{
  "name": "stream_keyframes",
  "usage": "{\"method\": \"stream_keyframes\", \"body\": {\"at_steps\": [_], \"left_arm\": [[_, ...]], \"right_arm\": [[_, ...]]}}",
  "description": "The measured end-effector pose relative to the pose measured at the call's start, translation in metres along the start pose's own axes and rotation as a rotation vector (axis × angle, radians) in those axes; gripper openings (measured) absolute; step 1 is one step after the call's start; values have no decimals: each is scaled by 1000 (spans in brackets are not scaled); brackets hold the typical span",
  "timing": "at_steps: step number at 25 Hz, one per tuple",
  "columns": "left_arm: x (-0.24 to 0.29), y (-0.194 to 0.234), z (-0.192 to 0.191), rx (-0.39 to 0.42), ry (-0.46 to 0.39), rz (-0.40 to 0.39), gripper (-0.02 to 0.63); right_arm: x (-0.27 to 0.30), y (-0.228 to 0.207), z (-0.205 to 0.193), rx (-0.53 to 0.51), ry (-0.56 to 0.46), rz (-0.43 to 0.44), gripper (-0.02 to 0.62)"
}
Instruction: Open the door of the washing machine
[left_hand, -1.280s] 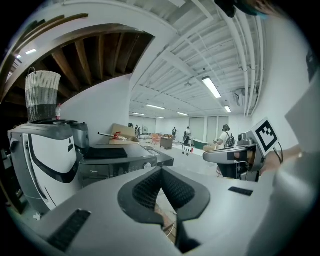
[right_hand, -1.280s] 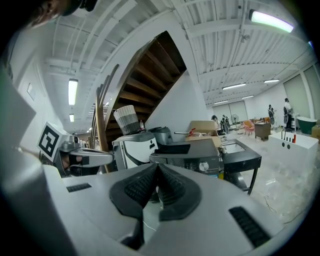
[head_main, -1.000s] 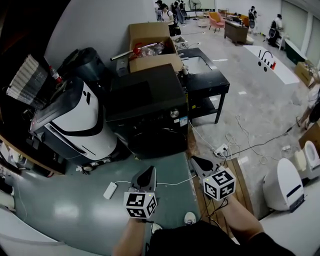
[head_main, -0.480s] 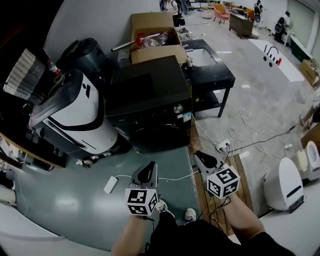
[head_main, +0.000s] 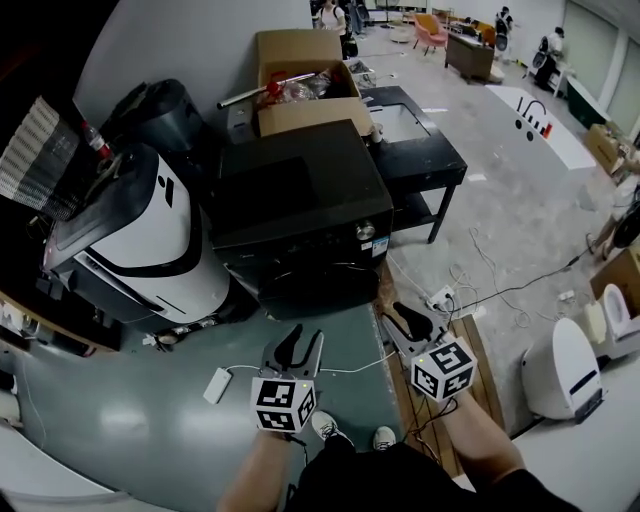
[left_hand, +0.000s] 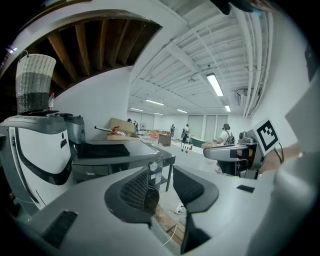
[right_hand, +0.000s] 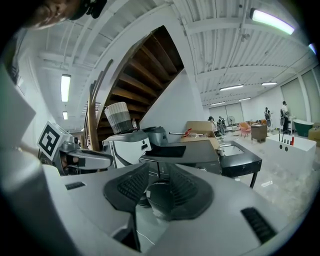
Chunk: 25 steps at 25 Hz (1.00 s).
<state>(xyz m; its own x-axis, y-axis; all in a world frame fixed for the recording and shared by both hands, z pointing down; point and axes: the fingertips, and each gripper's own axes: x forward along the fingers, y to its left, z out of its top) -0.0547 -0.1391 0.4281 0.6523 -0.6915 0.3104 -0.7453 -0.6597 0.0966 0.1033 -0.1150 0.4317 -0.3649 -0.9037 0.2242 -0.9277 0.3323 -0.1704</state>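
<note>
Facing the washer (head_main: 300, 210), with both claws held out toward it and neither touching.

- Washer: black front-loader, at 12 o'clock from the claws in the head view, well apart from them across a green mat (head_main: 150, 420). Its door (head_main: 322, 285) is on the side facing the person. The door looks shut. It is dark on dark, so the handle cannot be made out.
- Left gripper (head_main: 303, 342): the jaws have just been opening and now stand partly apart. Only air is between them (left_hand: 161, 187), with the washer's front far beyond.
- Right gripper (head_main: 395, 318): the same. The jaws have just been opening, stand partly apart and grip nothing (right_hand: 157, 187). The door shows through the gap, distant.
- Why so: both claws point nearly level at the washer's front, probably lining up on the door. Spreading the jaws before arrival would let a handle or rim slip in.
- Neighbours: a white machine (head_main: 140, 240) sits just beside the washer at its 9 o'clock. A box (head_main: 300, 85) is behind at 12, and a table (head_main: 415, 150) at 2.
- Stage: approach only, door untouched.
- Risk: a power strip (head_main: 440, 298) and cables lie on the floor at 2 o'clock from the right gripper.
</note>
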Motion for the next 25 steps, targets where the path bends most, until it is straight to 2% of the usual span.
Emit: {"method": "stream_keyframes", "body": {"at_steps": [8, 15, 25], "left_arm": [[8, 55, -2, 9, -6, -71, 189], [12, 85, -9, 3, 5, -101, 210], [46, 86, -22, -16, 27, -111, 219]], "right_arm": [[50, 23, -1, -4, -5, -63, 160], [76, 33, -6, -7, 5, -97, 189], [100, -3, -22, -20, 42, -94, 204]]}}
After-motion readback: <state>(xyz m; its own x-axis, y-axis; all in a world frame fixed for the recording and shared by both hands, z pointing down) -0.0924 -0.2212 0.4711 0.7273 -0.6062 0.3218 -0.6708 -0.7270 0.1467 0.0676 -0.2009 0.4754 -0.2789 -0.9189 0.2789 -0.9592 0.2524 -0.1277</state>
